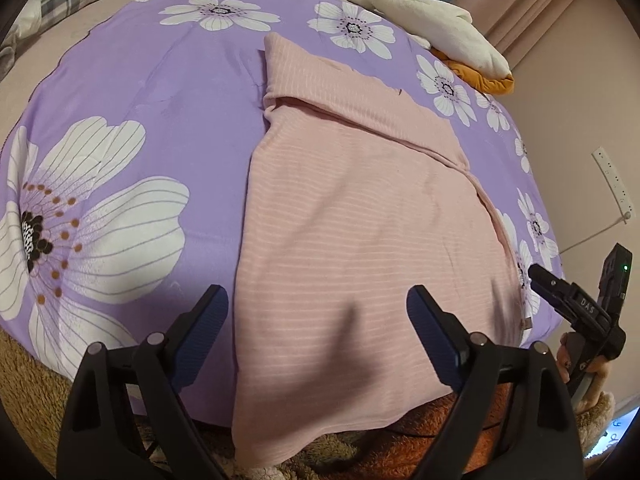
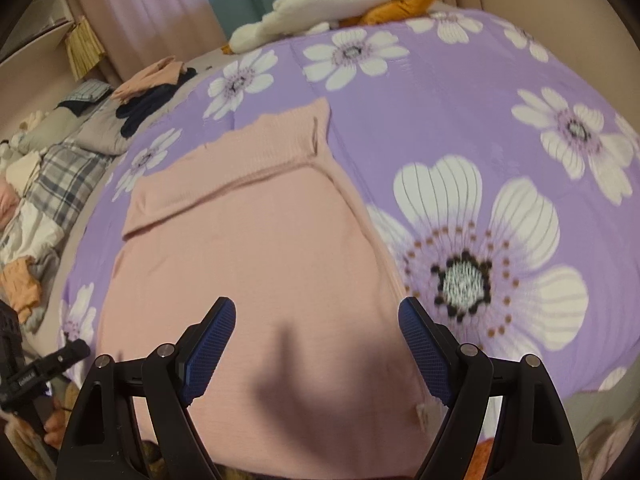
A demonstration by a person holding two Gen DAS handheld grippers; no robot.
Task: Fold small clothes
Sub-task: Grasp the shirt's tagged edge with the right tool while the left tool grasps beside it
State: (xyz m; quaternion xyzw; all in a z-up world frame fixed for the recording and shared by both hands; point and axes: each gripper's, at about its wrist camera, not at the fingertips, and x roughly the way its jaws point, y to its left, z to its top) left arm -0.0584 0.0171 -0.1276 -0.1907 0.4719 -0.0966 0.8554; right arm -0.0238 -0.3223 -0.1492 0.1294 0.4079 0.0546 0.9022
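Left wrist view: a purple floral bedspread (image 1: 132, 92) covers the bed. On it lies a pink ribbed garment (image 1: 352, 216), spread flat with its far part folded over, its near edge hanging off the bed. Both claws hover above that near edge, left claw (image 1: 316, 316) and right claw (image 2: 316, 324), each with jaws apart, holding nothing.

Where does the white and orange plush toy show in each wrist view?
Left wrist: the white and orange plush toy lies top right, beyond the pink ribbed garment.
Right wrist: the toy lies top centre, past the garment.
Shared landmark: the purple flowered quilt, with the garment's folded far end.
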